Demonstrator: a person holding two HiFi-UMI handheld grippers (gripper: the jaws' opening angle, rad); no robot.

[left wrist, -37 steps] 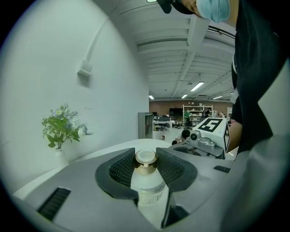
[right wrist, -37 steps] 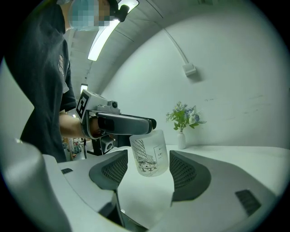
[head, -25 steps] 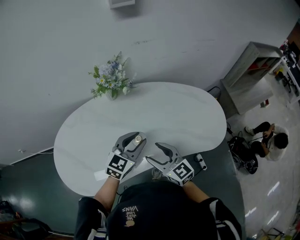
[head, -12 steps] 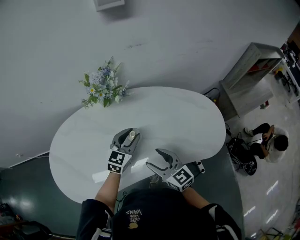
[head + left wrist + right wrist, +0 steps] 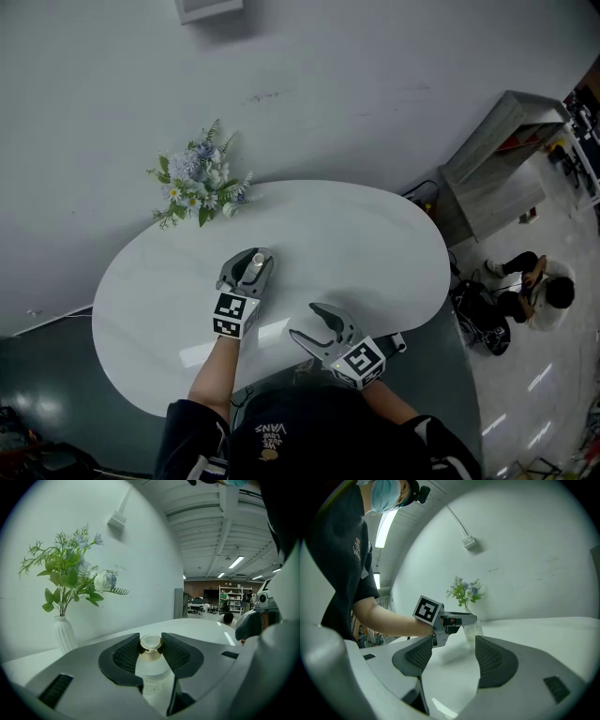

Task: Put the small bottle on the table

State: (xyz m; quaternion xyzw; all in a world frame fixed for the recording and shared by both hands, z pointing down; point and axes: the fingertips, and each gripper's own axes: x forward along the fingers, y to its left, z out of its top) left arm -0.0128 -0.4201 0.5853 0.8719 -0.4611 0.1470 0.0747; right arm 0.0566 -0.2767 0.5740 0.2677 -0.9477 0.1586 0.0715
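White tabletop sits under your hands. Near you, your right gripper has its jaws apart, holding nothing. Farther left, your left gripper is clamped on the small bottle over the tabletop. Flowers stand far back.

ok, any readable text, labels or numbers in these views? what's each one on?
"VANS": upside down in the head view, on the person's black T-shirt; the smaller print beside it is too small to read.
Label on the small bottle gripped in the left tool: print too blurred to read.
No letters on the left marker cube or the right marker cube: square patterns only.
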